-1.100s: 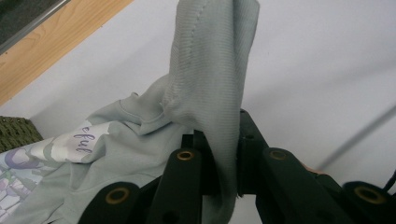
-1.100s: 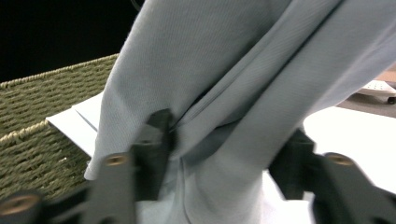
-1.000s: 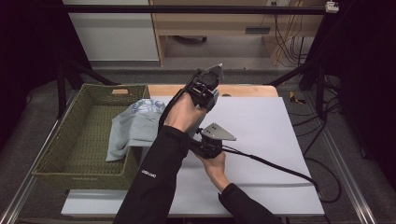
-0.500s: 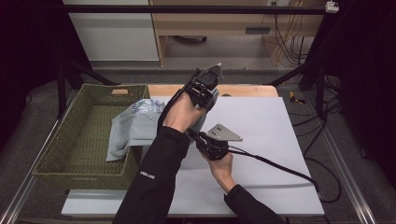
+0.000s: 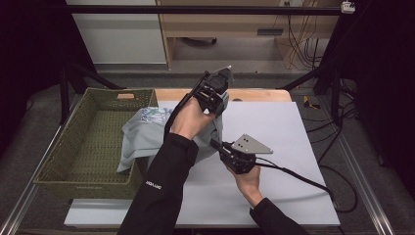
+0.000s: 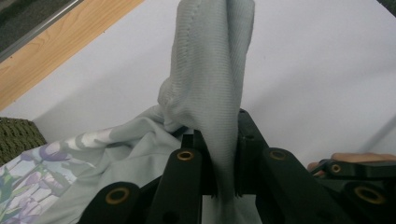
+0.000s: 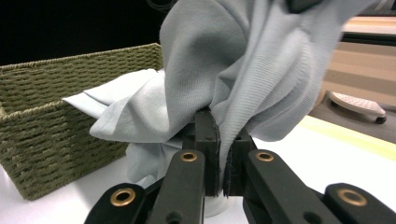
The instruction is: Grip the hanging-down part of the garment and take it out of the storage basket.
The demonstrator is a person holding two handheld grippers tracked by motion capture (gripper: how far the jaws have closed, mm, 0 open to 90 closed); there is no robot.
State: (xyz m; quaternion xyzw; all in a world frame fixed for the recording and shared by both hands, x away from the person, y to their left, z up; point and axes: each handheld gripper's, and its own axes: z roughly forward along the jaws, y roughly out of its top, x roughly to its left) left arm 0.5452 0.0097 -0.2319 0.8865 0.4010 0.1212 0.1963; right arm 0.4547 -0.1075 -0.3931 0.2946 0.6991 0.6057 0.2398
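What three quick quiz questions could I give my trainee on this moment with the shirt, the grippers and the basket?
1. True or false: both grippers are shut on the grey shirt.
2. Which gripper is held higher and farther from the person? A) left gripper B) right gripper
3. Fill in: part of the shirt hangs over the rim of the green woven ____ at the table's left side.

Key:
1. True; each gripper view shows cloth pinched between the jaws.
2. A; it lifts a fold of shirt near the table's far edge.
3. basket.
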